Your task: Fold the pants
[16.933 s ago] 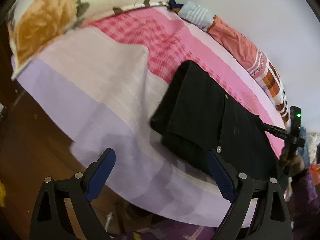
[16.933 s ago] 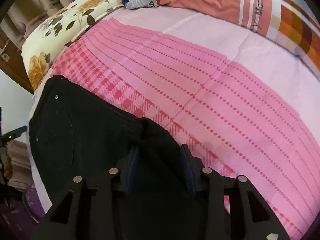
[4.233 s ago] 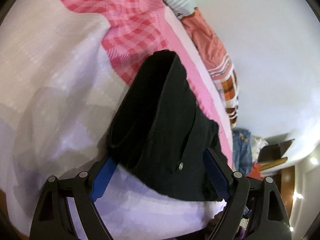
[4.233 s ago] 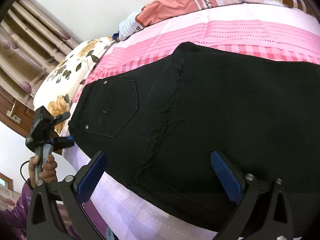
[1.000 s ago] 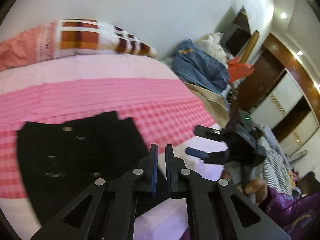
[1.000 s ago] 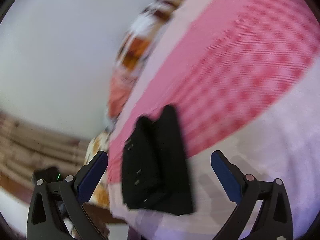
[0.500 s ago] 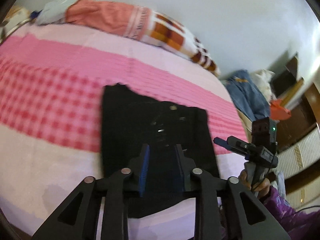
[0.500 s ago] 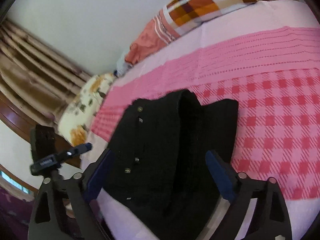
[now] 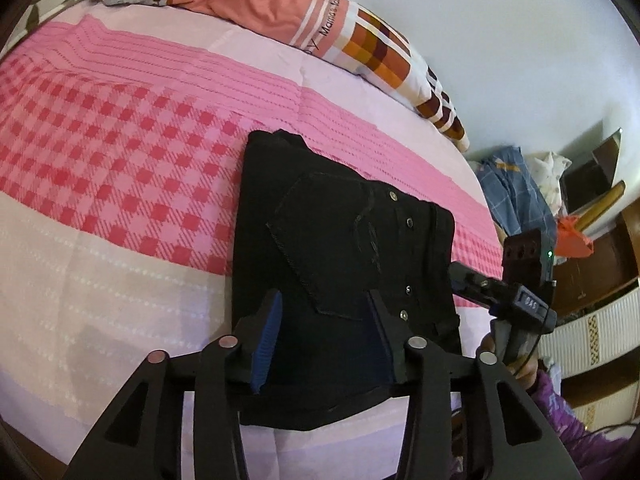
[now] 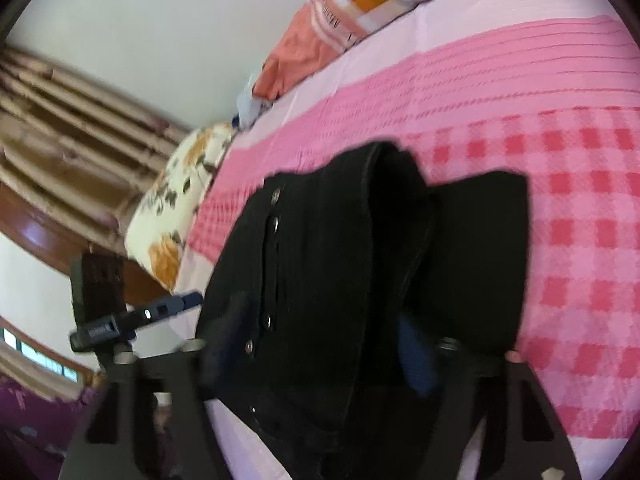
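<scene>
- Half a second ago the left hand-held gripper [image 9: 324,332] had its blue pads close together over the black denim pants [image 9: 344,248]; now its jaws are opening, the pads stand apart above the near part of the folded cloth, and nothing is pinched between them.
- The right hand-held gripper [image 10: 320,356] stood wide a second ago; its jaws are closing now. The blurred picture shows the near edge of the pants between its fingers, but whether the pads press on the cloth I cannot tell.
- The pants lie folded into a compact rectangle on the bed with the pink checked and lilac sheet [image 9: 120,152], near its front edge, back pocket and metal rivets facing up. About four seconds ago they were spread much wider.
- The left wrist view shows the pocket stitching sharply, and right of the pants the other gripper held in a hand [image 9: 516,360] with a purple sleeve [image 9: 568,420].
- The right wrist view alone shows, left of the pants, the floral pillow [image 10: 176,208], brown striped curtains [image 10: 68,120] and the raised fold ridge across the pants.
- Beyond the pants, by the white wall, lies an orange and brown checked pillow [image 9: 360,40]; right of the bed sit blue cloth [image 9: 516,192] and dark wooden cabinets [image 9: 600,264].
</scene>
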The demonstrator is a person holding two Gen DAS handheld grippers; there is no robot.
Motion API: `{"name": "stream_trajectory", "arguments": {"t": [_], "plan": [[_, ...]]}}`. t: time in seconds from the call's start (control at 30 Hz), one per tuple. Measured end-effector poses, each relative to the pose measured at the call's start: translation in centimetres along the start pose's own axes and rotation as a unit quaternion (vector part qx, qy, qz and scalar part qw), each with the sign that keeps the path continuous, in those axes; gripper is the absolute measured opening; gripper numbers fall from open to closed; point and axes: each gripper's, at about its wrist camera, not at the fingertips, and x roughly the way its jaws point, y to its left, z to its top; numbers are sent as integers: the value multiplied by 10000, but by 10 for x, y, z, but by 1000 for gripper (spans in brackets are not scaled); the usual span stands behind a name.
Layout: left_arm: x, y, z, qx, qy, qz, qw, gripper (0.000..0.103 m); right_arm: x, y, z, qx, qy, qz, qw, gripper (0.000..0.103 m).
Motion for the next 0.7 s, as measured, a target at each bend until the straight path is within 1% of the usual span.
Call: {"name": "stream_trajectory", "arguments": {"t": [0.03,0.07,0.1,0.13,0.17,0.2,0.27,0.33,0.4,0.47,0.5,0.53,0.57,0.6,0.63,0.7], "plan": [[1,0,1,1,24,-6,10000,45,0,0,0,32,3,57,10000,44],[3,-1,1,4,53,-1,10000,45,-2,-3,0,116,-28,143,9998,39],[4,0,1,11,74,14,10000,45,-4,-8,1,221,-59,230,9995,36],[5,0,2,10,80,23,10000,46,-5,-13,3,274,-51,201,9994,33],[5,1,2,0,82,27,10000,47,-2,-17,4,277,50,82,9996,30],[6,2,2,-36,93,34,9999,49,-1,-20,4,361,144,40,9992,29],[8,5,3,-99,126,35,9999,51,1,-24,9,554,246,192,9980,30],[10,7,4,-182,152,29,9997,52,5,-29,14,781,428,313,9955,30],[11,10,5,-252,170,33,9995,52,8,-36,19,1020,610,407,9921,28],[12,10,5,-282,172,27,9995,53,9,-40,20,1270,706,443,9884,28],[12,9,5,-283,166,33,9995,53,9,-38,20,1281,699,385,9885,27],[12,8,5,-269,165,41,9995,54,10,-35,19,1253,662,247,9896,23],[12,9,5,-250,171,47,9995,55,11,-31,17,1222,649,156,9903,22],[12,8,5,-245,172,58,9995,55,11,-29,17,1223,628,122,9904,21],[12,8,5,-229,175,84,9996,56,11,-26,16,1249,595,115,9903,17],[12,7,5,-217,203,125,9995,56,10,-24,16,1324,512,124,9898,15]]}}
